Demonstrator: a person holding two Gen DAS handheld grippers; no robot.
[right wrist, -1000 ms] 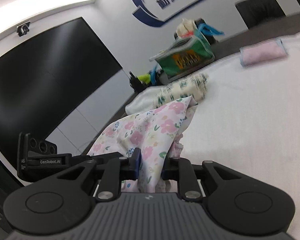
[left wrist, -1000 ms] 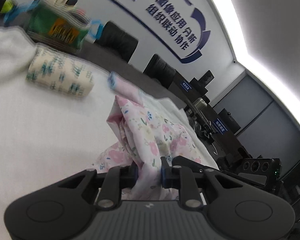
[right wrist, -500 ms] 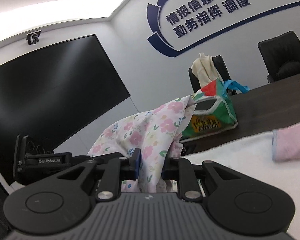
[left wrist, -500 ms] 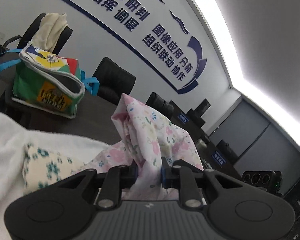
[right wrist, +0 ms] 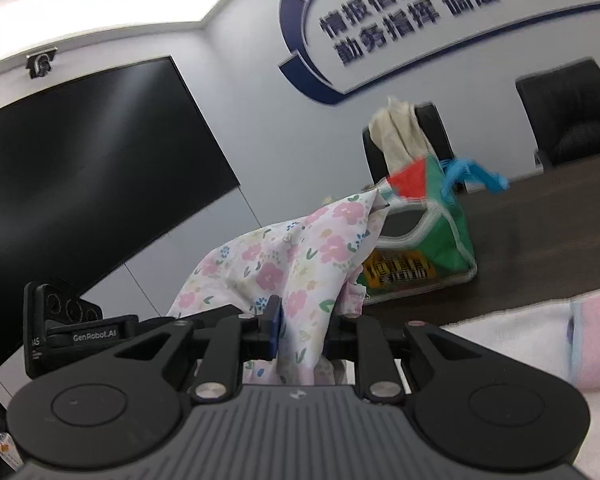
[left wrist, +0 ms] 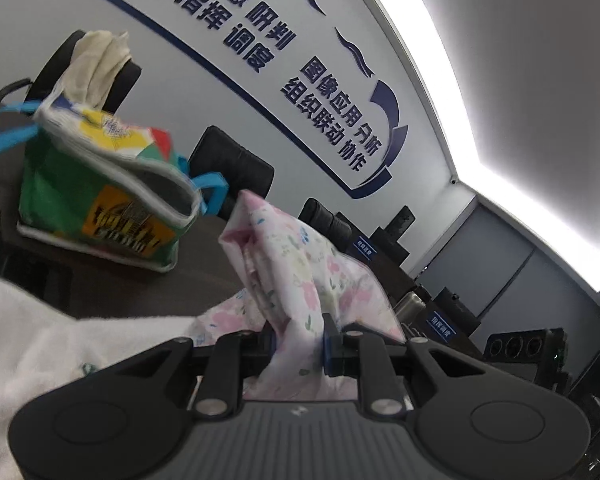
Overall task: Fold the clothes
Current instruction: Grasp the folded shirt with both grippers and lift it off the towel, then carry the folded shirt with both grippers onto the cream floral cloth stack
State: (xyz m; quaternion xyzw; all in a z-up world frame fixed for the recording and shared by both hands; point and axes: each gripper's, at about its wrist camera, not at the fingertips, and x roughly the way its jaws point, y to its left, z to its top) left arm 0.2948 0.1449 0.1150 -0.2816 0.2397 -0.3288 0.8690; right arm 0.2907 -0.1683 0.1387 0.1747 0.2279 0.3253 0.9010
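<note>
Right now the left gripper [left wrist: 299, 338] and the right gripper [right wrist: 301, 326] each clamp a bunch of the floral garment [left wrist: 300, 276], held above the white-covered surface [left wrist: 40, 332].

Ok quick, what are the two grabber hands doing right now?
Left gripper: shut on the flowery cloth.
Right gripper: shut on the same flowery cloth.

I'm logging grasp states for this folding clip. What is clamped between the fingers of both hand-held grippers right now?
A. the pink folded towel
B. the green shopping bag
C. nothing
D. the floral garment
D: the floral garment is pinched in the left hand-held gripper and in the right hand-held gripper.
</note>
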